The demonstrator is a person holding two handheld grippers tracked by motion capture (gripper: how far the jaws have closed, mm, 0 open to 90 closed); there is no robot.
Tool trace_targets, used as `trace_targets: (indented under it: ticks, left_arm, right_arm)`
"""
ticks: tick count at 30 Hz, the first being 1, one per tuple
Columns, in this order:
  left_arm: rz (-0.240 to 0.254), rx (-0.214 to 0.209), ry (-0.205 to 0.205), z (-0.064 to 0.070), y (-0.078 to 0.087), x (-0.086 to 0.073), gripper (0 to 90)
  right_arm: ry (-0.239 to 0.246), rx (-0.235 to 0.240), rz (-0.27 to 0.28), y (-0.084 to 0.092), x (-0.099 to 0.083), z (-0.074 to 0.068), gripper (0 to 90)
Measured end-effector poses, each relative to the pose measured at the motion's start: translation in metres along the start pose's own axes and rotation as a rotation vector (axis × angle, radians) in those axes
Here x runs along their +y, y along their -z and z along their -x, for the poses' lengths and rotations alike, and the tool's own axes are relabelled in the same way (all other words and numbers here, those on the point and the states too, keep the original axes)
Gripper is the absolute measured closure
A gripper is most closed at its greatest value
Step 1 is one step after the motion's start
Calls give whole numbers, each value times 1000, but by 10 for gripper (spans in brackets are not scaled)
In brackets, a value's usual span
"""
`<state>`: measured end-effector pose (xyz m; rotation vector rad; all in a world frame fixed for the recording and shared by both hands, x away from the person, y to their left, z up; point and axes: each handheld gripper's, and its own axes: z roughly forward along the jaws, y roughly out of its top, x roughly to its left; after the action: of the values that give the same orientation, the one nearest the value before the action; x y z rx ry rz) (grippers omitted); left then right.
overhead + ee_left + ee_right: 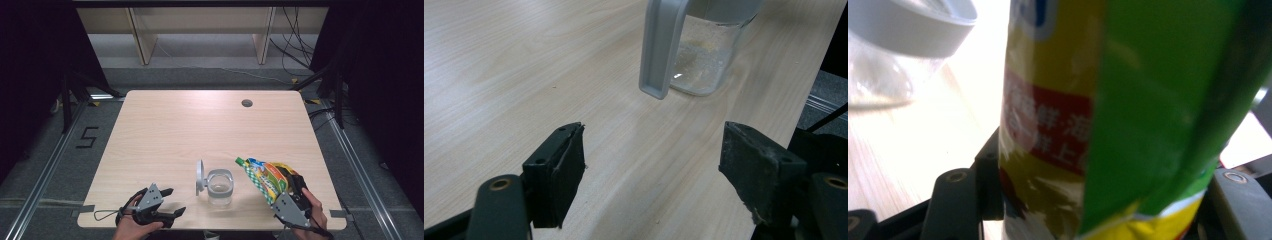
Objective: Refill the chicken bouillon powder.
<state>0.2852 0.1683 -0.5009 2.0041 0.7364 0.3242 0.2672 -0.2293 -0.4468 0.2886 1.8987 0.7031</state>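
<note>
The right gripper [286,192], fingers clamped on the snack bag [264,178], holds its long axis pointing at ten o'clock toward the open jar [220,187]; the left gripper [172,201], fingers apart, rests at the jar's eight o'clock on the tabletop [175,130].

Black "5" [88,137] marked on floor left of table; red panel [1048,125] on snack bag [265,177] bears illegible characters.

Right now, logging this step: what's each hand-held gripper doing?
Left hand-held gripper: open, holding nothing.
Right hand-held gripper: closed on the snack bag.
</note>
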Motion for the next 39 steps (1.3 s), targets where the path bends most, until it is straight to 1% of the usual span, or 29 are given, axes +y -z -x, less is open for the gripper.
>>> trace_targets:
  ticks: [1, 2, 3, 6, 9, 10, 11, 12, 13, 14, 16, 17, 18, 19, 20, 23, 24, 26, 27, 28, 29, 30, 31, 33, 34, 35, 36, 37, 39]
  left_arm:
    - [-20, 14, -22, -1, 2, 1, 256]
    - [7, 7, 2, 1, 1, 0, 255]
    - [6, 6, 4, 1, 1, 0, 255]
    - [0, 5, -9, -1, 2, 0, 254]
    - [-5, 5, -22, -1, 4, -1, 254]
    - [-5, 5, -22, -1, 4, -1, 254]
    - [3, 11, -9, 0, 4, -1, 254]
    - [7, 15, -41, -2, 5, -1, 254]
    - [5, 10, -34, -2, 5, -1, 254]
    - [7, 11, -31, -2, 5, -1, 254]
    - [7, 11, -31, -2, 5, -1, 254]
    - [7, 10, -32, -2, 5, -1, 254]
    - [5, 9, -32, -2, 5, -1, 254]
    - [3, 17, -20, -1, 4, -2, 254]
    - [-8, 18, -28, -2, 4, -2, 254]
    - [3, 7, -25, -1, 3, -1, 254]
    - [-19, 12, -49, -3, 4, -1, 254]
    - [-13, 11, -35, -2, 3, -1, 254]
    - [-13, 11, -35, -2, 3, -1, 254]
    - [-10, 7, -2, -1, 2, -2, 254]
    - [-12, 8, -8, -1, 3, -2, 254]
    - [-10, 7, -29, -2, 3, -1, 254]
    - [-8, 8, -29, -2, 3, -1, 254]
    - [-10, 8, -31, -3, 3, -1, 254]
    - [-8, 9, -31, -3, 3, -1, 254]
    - [-7, 10, -2, -1, 3, -2, 254]
    - [-7, 10, -2, -1, 3, -2, 254]
    - [-6, 11, -1, -1, 3, -2, 254]
    - [-1, 13, -13, -2, 3, -2, 254]
  right_arm:
    - [26, 5, 3, 0, 1, -1, 379]
    - [44, 11, 8, 0, 3, -2, 380]
    - [72, 11, 7, 2, 5, -4, 380]
    - [101, 6, -9, 3, 8, -8, 380]
    - [170, 1, -7, 2, 11, -14, 380]
    - [170, 1, -7, 2, 11, -14, 380]
    - [195, 3, -20, 3, 13, -16, 380]
    - [195, 3, -20, 3, 13, -16, 380]
    - [220, -2, -22, 3, 14, -18, 380]
    - [289, -4, -14, 3, 17, -19, 380]
    - [271, -1, -9, 2, 16, -22, 380]
    - [329, -10, -12, 3, 19, -20, 380]
    - [298, -5, -23, 3, 18, -24, 380]
    - [324, -14, -19, 1, 18, -25, 380]
    - [403, -28, -38, 0, 19, -23, 380]
    - [369, -27, -53, -2, 14, -28, 380]
    - [376, -36, -68, -2, 14, -29, 380]
    - [473, -50, -66, -4, 15, -26, 381]
    - [424, -56, -91, -3, 13, -30, 381]
    - [456, -54, -84, -5, 13, -29, 381]
    - [507, -58, -89, -6, 15, -28, 381]
    - [478, -64, -94, -7, 12, -29, 381]
    - [546, -73, -103, -8, 14, -29, 382]
    - [544, -70, -106, -9, 13, -30, 382]
    - [628, -68, -104, -11, 16, -29, 382]
    - [586, -64, -123, -11, 14, -33, 383]
    - [586, -64, -123, -11, 14, -33, 383]
    - [602, -61, -110, -13, 14, -33, 383]
    - [675, -56, -105, -14, 17, -31, 385]
